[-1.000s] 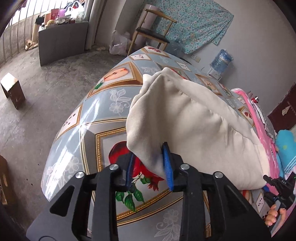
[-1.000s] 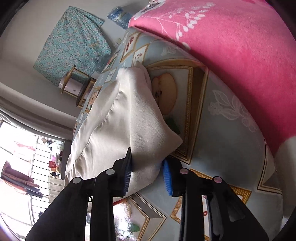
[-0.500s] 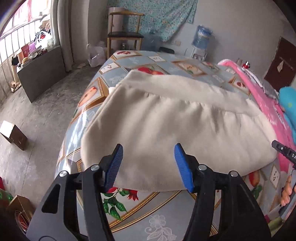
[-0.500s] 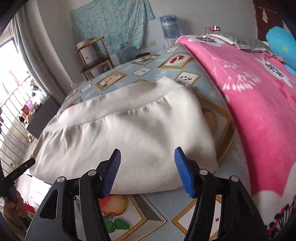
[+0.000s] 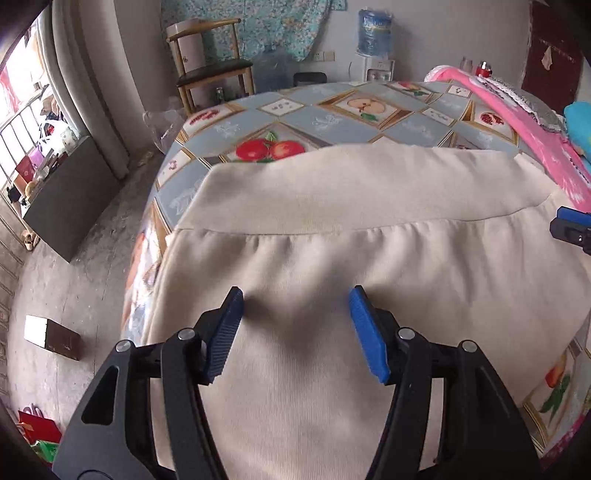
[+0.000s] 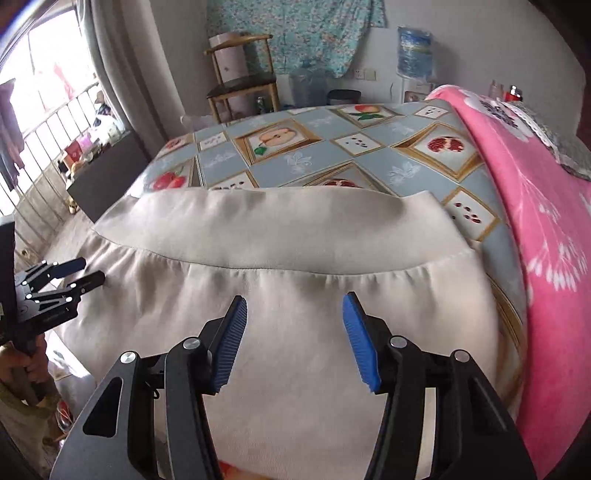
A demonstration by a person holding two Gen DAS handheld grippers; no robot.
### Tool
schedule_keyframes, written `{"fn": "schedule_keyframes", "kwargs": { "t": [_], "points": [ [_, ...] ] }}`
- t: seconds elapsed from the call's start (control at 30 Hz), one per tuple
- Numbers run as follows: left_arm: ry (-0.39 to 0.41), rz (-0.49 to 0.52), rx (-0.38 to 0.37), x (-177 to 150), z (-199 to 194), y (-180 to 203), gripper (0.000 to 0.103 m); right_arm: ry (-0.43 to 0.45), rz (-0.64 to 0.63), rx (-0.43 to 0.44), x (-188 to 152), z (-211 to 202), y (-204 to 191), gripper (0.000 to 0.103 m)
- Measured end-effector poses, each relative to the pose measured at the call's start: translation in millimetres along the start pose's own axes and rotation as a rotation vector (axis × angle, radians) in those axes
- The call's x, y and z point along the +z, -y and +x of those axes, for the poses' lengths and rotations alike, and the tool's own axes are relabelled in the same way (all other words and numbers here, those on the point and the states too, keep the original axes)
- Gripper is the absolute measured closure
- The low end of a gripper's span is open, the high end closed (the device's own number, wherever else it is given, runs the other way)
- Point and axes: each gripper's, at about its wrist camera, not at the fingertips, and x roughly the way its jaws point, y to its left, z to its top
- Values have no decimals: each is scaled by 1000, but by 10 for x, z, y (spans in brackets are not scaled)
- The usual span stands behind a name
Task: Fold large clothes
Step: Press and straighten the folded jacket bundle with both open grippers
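The cream garment (image 5: 332,258) is lying flat on the bed (image 5: 325,122), its long axis running side to side across both views and its wide, smooth band (image 6: 266,229) facing the far end of the bed, with the gathered seam just nearer. In the left wrist view the left hand-held gripper (image 5: 295,325) is hovering over the near part of the cloth, its blue pads (image 5: 364,332) standing apart and opening, gripping nothing. In the right wrist view the right hand-held gripper (image 6: 293,332) is hanging over the same stretch of cloth, its jaws parted and closing a little, with only the flat cloth showing between them and nothing pinched. A pink blanket (image 6: 546,258) is lying along the right side of the bed, just beside the garment's right end. Beyond the foot of the bed a wooden chair (image 5: 210,77) and a water dispenser (image 5: 375,44) are standing against the wall, below a hanging patterned cloth (image 6: 295,33).
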Motion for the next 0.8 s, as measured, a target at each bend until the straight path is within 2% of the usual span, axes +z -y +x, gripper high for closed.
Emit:
{"fn": "schedule_keyframes", "kwargs": {
  "t": [0.03,0.1,0.17,0.27,0.33,0.4,0.5,0.57,0.63,0.7,0.8],
  "points": [
    [15,-12,-10,-22,33,-51,40,-31,9,-23,-15,114,70,50],
    [22,-33,-36,-57,0,-147,39,-31,34,8,-47,132,254,53],
    [10,-49,-30,-57,-45,-193,39,-41,53,-61,-33,47,391,53],
    [16,-16,48,49,-116,-129,39,-32,84,-73,138,-44,525,53],
    [40,-3,70,195,-128,-56,39,-14,56,-97,310,-31,461,53],
    [35,-6,92,353,-66,5,35,-12,37,-77,473,67,388,53],
    [-5,5,151,503,178,80,33,-52,49,-136,633,404,426,53],
    [-29,-9,157,505,320,74,30,-105,99,-112,645,647,564,51],
    [-17,-12,161,478,335,74,30,-103,126,-96,671,622,608,50],
    [-11,-14,157,459,322,62,29,-89,157,-99,672,494,599,50],
    [-8,-27,141,453,317,34,29,-47,153,-22,553,184,456,48]
  ]
}}
